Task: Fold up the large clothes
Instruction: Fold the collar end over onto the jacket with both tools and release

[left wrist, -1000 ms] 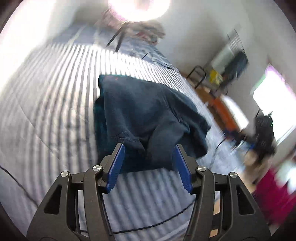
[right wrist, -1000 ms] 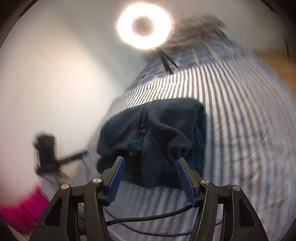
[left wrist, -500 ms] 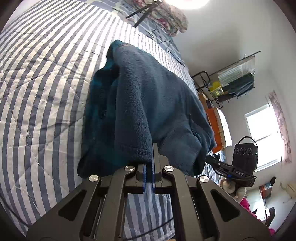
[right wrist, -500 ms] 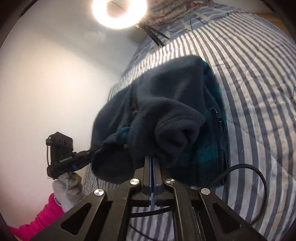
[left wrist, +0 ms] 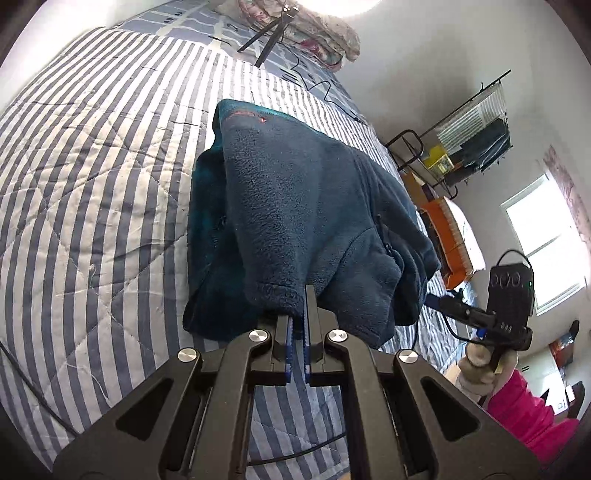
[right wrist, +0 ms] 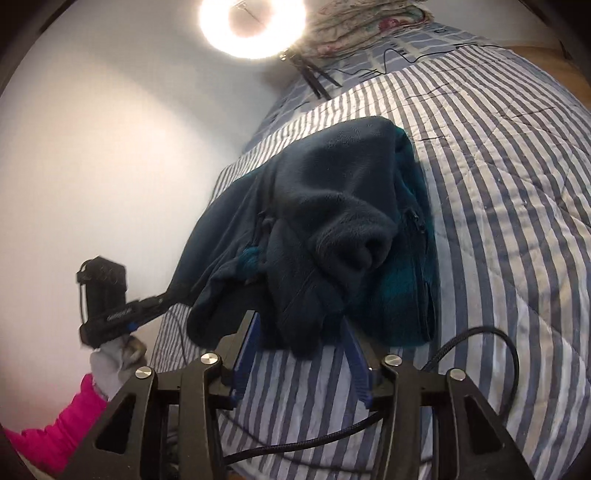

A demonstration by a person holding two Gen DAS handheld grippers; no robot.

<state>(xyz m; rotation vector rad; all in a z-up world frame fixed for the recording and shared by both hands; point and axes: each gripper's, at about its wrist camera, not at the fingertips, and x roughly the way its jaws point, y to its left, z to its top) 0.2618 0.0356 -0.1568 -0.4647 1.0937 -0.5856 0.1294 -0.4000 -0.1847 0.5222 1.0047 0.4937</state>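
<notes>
A dark blue fleece jacket point(left wrist: 295, 206) with teal lining lies folded in a heap on the striped bed quilt point(left wrist: 92, 184). My left gripper point(left wrist: 299, 314) is shut on the jacket's near hem edge and holds it slightly raised. In the right wrist view the jacket point(right wrist: 332, 221) lies bunched, a sleeve cuff curled on top. My right gripper point(right wrist: 301, 332) is open, its blue pads on either side of the jacket's near edge, gripping nothing. Each gripper also appears in the other's view, the right one point(left wrist: 506, 306) and the left one point(right wrist: 107, 299).
A ring light point(right wrist: 253, 26) on a tripod stands at the head of the bed beside floral pillows point(left wrist: 314, 26). Black cables point(right wrist: 480, 354) trail over the quilt. A clothes rack point(left wrist: 472, 122) and orange box point(left wrist: 447, 236) stand beside the bed. The person's pink sleeve point(right wrist: 55, 435) shows low left.
Both grippers closed on the jacket's near edge half a second ago. Since then the right gripper has opened and let go; the left gripper stays shut on the hem.
</notes>
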